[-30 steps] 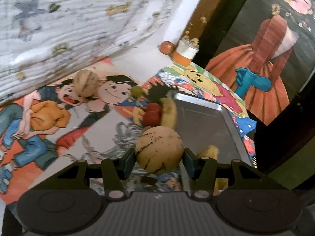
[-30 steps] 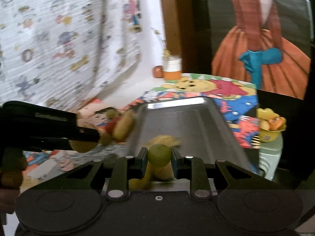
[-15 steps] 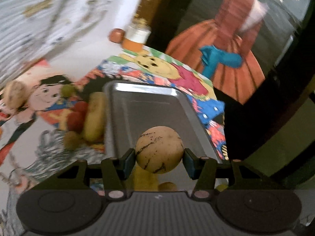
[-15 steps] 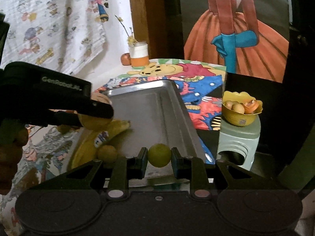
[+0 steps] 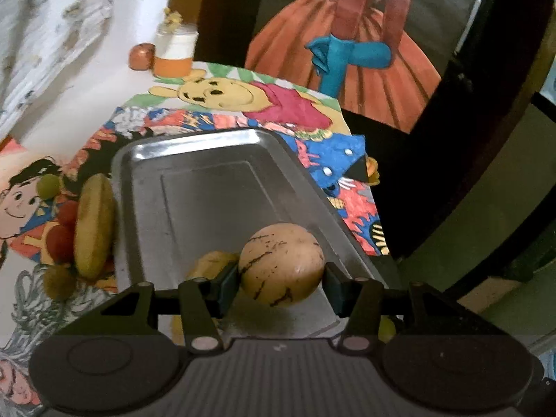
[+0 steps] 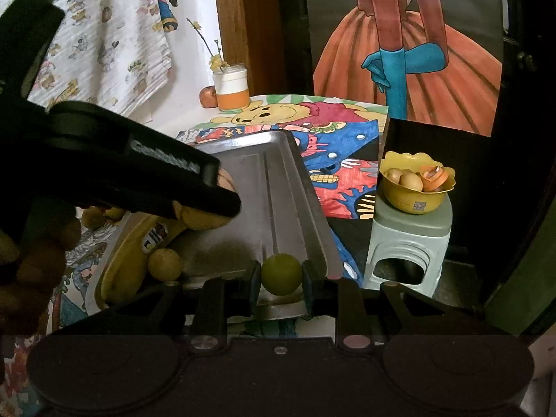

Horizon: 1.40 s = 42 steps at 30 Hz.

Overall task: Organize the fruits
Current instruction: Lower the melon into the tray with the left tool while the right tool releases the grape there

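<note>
Table's covered in bright cartoon drawings (image 5: 312,118), with a big painting of an orange dress (image 6: 417,69) standing behind it and a printed cloth (image 6: 104,34) hanging at the far left. A metal tray (image 5: 208,187) sits in the middle of the drawings.

The left gripper (image 5: 281,274) is pinching a round tan fruit with dark streaks (image 5: 281,264); the fruit sits square between the two pads, both touching it, held above the tray's near right part. The right gripper (image 6: 280,278) has its jaws squeezed on a small green fruit (image 6: 280,274), centred between the pads over the tray's near right corner.

In the tray's near left end there's a banana (image 6: 139,246) and a small yellow round fruit (image 6: 165,260). Off the tray's left edge lie a long yellow fruit (image 5: 93,222), two red ones (image 5: 62,236) and a little green one (image 5: 48,185).

Far back stand a white-and-orange jar (image 6: 232,87) and a reddish fruit (image 6: 207,96) just beside it. On the right, a yellow bowl (image 6: 413,201) sits on a pale green stool (image 6: 410,239).
</note>
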{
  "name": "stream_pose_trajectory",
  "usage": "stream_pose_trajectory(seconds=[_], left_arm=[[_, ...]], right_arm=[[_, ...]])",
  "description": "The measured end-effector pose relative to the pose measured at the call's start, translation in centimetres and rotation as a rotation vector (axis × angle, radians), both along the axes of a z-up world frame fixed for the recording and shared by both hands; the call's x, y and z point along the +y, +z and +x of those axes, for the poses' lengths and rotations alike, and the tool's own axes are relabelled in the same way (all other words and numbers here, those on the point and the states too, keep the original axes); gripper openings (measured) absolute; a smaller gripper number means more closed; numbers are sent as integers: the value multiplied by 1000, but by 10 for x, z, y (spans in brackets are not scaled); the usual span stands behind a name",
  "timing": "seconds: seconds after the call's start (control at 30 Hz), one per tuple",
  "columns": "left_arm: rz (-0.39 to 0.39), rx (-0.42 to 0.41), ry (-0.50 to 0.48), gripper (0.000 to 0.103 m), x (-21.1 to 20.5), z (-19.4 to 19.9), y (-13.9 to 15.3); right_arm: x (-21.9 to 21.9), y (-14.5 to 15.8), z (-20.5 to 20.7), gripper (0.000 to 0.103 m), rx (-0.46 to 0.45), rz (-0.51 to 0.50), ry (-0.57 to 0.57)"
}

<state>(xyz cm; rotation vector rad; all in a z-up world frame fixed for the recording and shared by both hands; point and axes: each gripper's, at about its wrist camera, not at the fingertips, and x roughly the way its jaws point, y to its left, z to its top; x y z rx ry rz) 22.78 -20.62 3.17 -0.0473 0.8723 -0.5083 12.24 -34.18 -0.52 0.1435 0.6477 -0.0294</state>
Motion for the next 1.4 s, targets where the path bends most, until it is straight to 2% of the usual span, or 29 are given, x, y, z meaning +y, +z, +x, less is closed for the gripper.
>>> stream_pose_trajectory(seconds=[0.17,0.33,0.6,0.7,0.9,1.0,1.07,1.2,1.27,1.4], left_arm=[[38,16,-14,57,-12,8,-7],[28,44,-9,57,-11,14,-12],[47,38,-20,58,-12,12,-12],[26,49,-10,58,-8,13,-9],[8,40,-9,65,-1,8,-1],[1,26,-8,71,2,2,5],[3,7,-3,80,5,-3,10],[5,-28,13,88,13,-15,21],[3,-45,27,96,18,-21,25],[-4,-78,66,102,32,-32,35]], right_arm=[[1,0,2,27,3,-6,11],[3,-1,4,28,6,-8,14],[3,-2,3,29,4,-6,4],[3,0,1,37,-3,-6,5],[6,6,-8,50,-22,-7,0],[5,11,-13,61,-40,-1,-2],[6,16,-18,70,-56,3,-3],[8,24,-26,82,-82,6,-8],[11,28,-30,91,-94,4,-7],[17,35,-39,100,-115,0,-3]])
